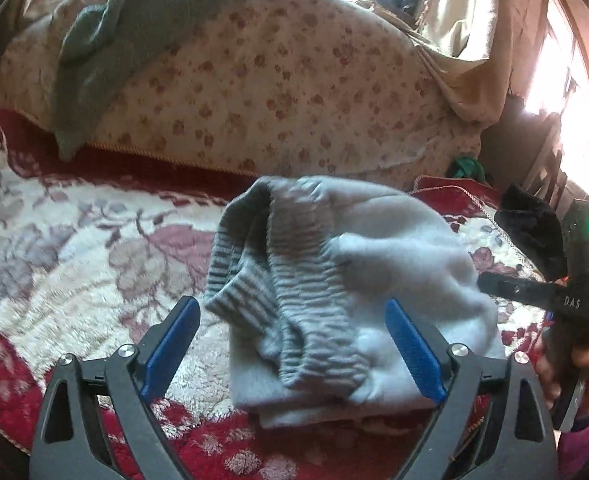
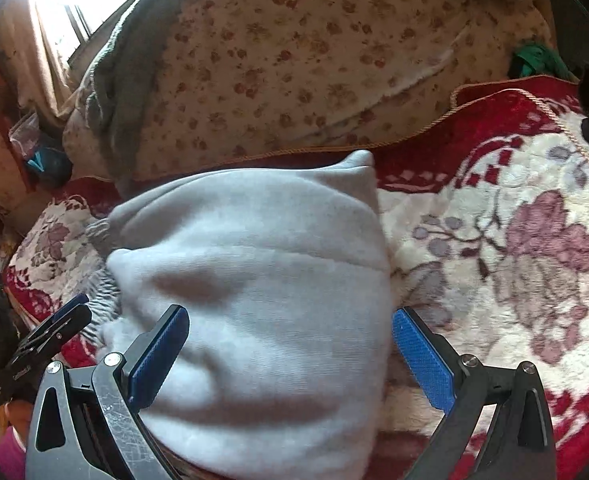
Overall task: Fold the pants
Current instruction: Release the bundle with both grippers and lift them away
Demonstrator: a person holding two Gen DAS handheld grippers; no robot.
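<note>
The light grey pants (image 1: pixel 394 264) lie folded into a thick bundle on the red and cream blanket (image 1: pixel 74 240), with the ribbed waistband (image 1: pixel 294 280) bunched on top at the left. My left gripper (image 1: pixel 290 306) is open wide just above the bundle's near edge, and its blue pads are not pressing the cloth. In the right wrist view the pants (image 2: pixel 254 248) fill the centre. My right gripper (image 2: pixel 290 314) is open too: one pad hovers over the cloth and the other stands off its right edge. The right gripper (image 1: pixel 490 282) also shows at the bundle's right side, held by a hand (image 1: pixel 550 364).
Behind the pants a cream floral quilt (image 1: pixel 274 92) is heaped up, with a grey-green garment (image 1: pixel 106 52) draped over it. A black cloth (image 1: pixel 530 232) and something green (image 1: pixel 466 168) lie at the right. A curtain (image 1: pixel 474 20) hangs by the bright window.
</note>
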